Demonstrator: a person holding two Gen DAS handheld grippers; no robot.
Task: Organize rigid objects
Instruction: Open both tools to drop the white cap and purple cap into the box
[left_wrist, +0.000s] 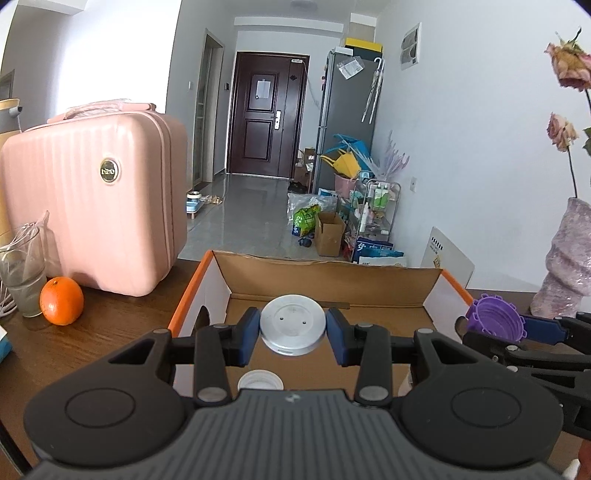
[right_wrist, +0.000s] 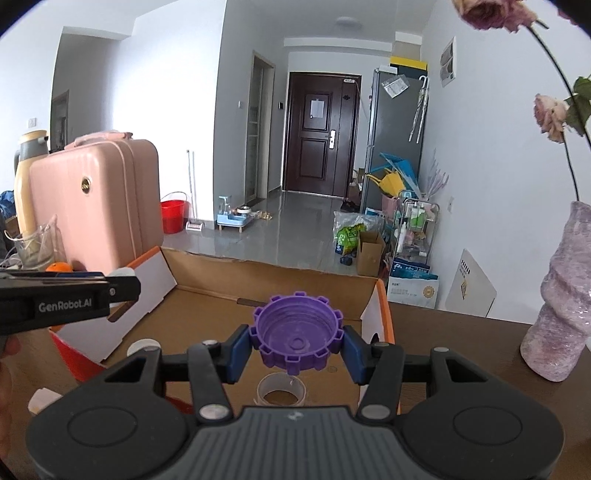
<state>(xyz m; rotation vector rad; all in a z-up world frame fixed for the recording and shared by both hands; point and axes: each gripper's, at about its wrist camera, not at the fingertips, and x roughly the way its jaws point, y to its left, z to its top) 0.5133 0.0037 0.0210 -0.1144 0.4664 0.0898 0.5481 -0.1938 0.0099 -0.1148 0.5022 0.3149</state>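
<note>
While my left gripper (left_wrist: 292, 329) is clamped on a white round lid (left_wrist: 292, 325), pads pressing its rim at 9 and 3 o'clock, my right gripper (right_wrist: 297, 341) grips a purple notched cap (right_wrist: 297, 334) the same way, hollow side facing the camera. Both are held above the open cardboard box (left_wrist: 332, 282) with orange edges. My left camera shows a white cap (left_wrist: 260, 380) on the box floor at 6 o'clock below the lid, and my other tool with its purple load at 3 o'clock; only this view gives the orange (left_wrist: 61, 301) whole, at 9 o'clock beside a glass (left_wrist: 20, 273) and the pink suitcase (left_wrist: 96, 199). My right camera alone shows a clear tape ring (right_wrist: 281, 389) lying at 6 o'clock under the purple cap, a red bucket (right_wrist: 173, 216) on the floor at 10 o'clock, and the pink vase (right_wrist: 561, 314) at 3 o'clock on the brown table (right_wrist: 461, 350).
</note>
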